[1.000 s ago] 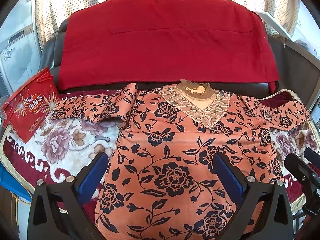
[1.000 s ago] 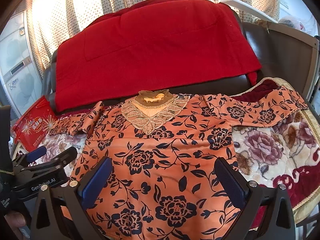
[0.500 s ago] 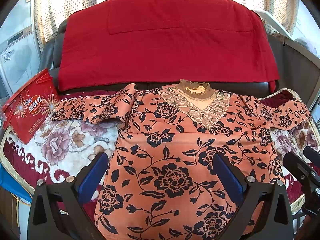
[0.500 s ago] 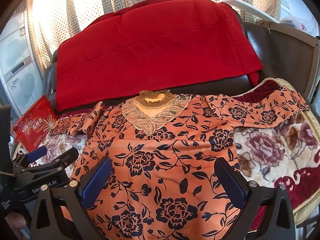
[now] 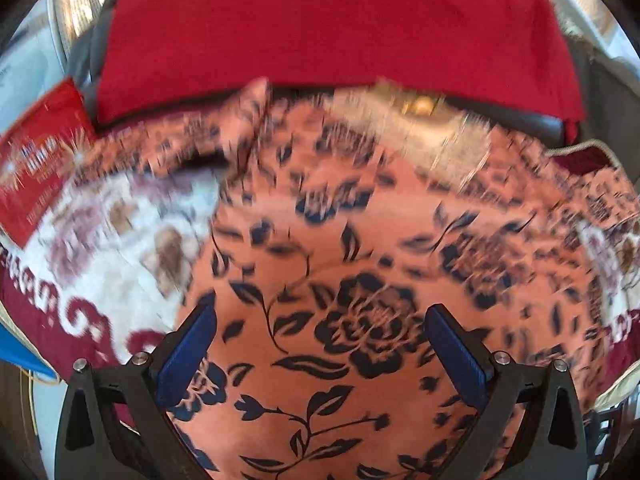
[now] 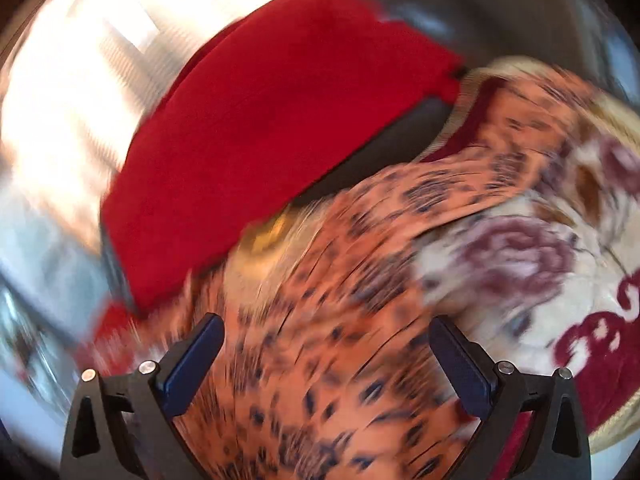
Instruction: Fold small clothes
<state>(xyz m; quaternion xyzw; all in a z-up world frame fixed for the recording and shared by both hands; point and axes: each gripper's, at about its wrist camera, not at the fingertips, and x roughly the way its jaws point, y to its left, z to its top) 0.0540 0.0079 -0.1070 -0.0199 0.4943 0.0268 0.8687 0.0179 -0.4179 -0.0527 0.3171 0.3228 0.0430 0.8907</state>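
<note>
The orange flower top point(image 5: 360, 264) is spread flat on the flowery blanket point(image 5: 120, 224), its collar at 12 o'clock. The left tool point(image 5: 320, 356) and right tool point(image 6: 326, 364) are held wide apart, empty. If only one layer is pinched, a crooked fold could be made.

Right wrist view smeared by motion: floral blouse point(image 6: 320, 340) pattern reduced to streaks, collar detail unreadable. Left wrist view blurred less; blouse point(image 5: 360, 280) neckline and far sleeves indistinct, near hem cut off by lower edge. Red packet point(image 5: 36, 168) print illegible, partly cut by left edge. Flowered blanket point(image 5: 120, 240) mostly hidden under blouse.
</note>
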